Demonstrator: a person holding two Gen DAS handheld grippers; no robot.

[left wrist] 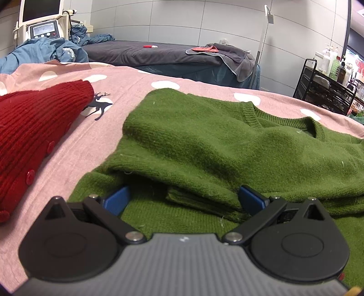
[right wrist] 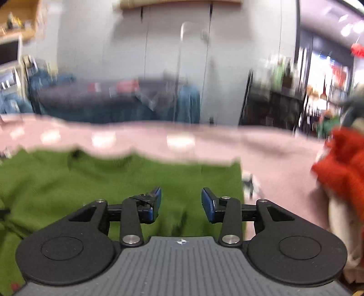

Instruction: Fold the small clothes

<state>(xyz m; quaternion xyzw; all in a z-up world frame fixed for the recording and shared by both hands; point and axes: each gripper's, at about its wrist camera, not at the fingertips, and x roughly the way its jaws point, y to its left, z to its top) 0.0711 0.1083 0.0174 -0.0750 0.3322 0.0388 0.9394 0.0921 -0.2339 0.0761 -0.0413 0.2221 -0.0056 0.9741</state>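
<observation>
Pink dotted bedsheet carries the soft, floppy green sweater directly ahead of both released grippers, left gripper and right gripper, best pinched at its folded edge.

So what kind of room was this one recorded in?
Probably a beauty or treatment salon: a console machine with a screen, a grey-covered treatment bed and a black trolley of bottles stand behind the pink spotted sheet where the clothes lie.

Green sweater; red cardigan — ribbed
</observation>
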